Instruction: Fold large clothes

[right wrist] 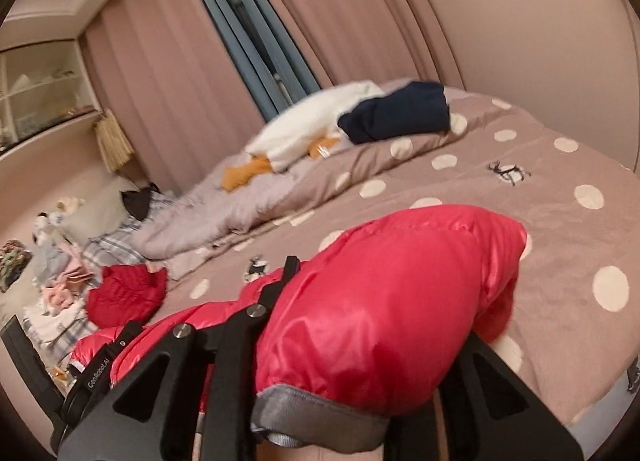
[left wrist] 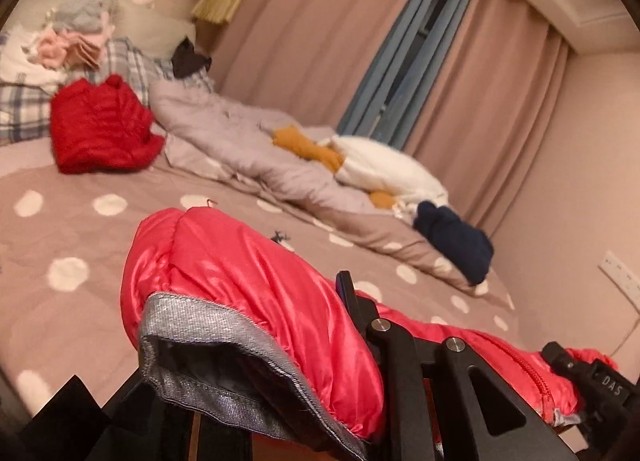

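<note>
A shiny pink-red down jacket (left wrist: pixel 248 285) with grey cuffs is held up over the bed between both grippers. In the left wrist view my left gripper (left wrist: pixel 280 361) is shut on one sleeve, whose grey cuff (left wrist: pixel 208 365) hangs toward the camera; only one black finger (left wrist: pixel 352 301) shows. In the right wrist view my right gripper (right wrist: pixel 360 341) is shut on the other sleeve of the jacket (right wrist: pixel 384 301), grey cuff (right wrist: pixel 320 417) at the bottom. The jacket body stretches between the two grippers. The other gripper shows at each view's edge.
The bed has a brown cover with white dots (left wrist: pixel 68 273). A red jacket (left wrist: pixel 100 129) lies folded near the pillows. A grey duvet (left wrist: pixel 240 141), a white garment (left wrist: pixel 384 165), a navy garment (left wrist: pixel 456 241) and a pile of clothes (left wrist: pixel 68 41) lie along the far side.
</note>
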### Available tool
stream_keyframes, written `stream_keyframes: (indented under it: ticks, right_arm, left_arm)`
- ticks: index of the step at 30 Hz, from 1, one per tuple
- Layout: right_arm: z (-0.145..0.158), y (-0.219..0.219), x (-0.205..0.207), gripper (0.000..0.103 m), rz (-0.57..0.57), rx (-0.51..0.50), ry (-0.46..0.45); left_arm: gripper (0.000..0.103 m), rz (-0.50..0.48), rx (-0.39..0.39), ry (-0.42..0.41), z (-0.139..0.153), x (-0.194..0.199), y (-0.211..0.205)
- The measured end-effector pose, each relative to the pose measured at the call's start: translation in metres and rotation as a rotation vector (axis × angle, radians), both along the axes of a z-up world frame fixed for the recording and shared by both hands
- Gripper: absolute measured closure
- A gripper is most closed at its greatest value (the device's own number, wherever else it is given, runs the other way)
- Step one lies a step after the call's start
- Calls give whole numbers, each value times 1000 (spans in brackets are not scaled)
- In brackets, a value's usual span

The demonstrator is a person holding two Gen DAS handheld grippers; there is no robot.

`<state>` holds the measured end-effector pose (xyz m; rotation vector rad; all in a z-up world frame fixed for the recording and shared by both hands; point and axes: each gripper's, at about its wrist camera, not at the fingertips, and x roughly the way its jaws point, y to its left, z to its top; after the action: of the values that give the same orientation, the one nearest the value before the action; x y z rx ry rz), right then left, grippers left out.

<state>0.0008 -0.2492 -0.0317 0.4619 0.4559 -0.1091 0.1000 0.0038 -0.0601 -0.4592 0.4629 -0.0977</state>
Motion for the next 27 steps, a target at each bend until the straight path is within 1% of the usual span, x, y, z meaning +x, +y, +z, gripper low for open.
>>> stream_keyframes:
  ticks: [2,4,7,9,11,14,15,18,19,22,23,27]
  right_arm:
    - [-7,-5,21,80,-12,-3,33]
    - [-16,-10,44,79,-31,-28,70]
    - [-29,-15,76,79,-37,-12,168]
    - [-36,-14,93,79,-60,-12,208]
    - [-41,-12,97,79,-74,-8,215]
    - [-52,-5,95,77,-76,-62,200]
    - [-55,-6,96,77,-79,-51,202]
    - [-62,-15,92,75,-87,61,176]
    - [-63,-14,92,75,-82,66,169]
    - [-65,-8,99,74,-56,0,211]
    - [-65,-7,98,74,-52,-11,211]
    - [-67,-8,93,74,-40,-7,190]
  left_arm:
    - [85,-22,-1,25,-10,21,-2]
    - [85,-25,20,35,-26,37,-5]
    - [85,-20,47,80,-43,50,-10]
    - [85,-23,64,78,-48,51,-12]
    - [85,-16,39,77,-53,50,-8]
    - [85,-22,31,96,-54,52,-8]
    - [85,-18,28,94,-54,51,-8]
    - [85,-1,19,73,-55,47,-11]
    - [85,-1,31,84,-56,47,-13]
    - [85,-18,48,91,-56,49,-15]
    - [85,-17,42,92,-56,49,-14]
    - [85,-18,-48,99,-59,49,-4]
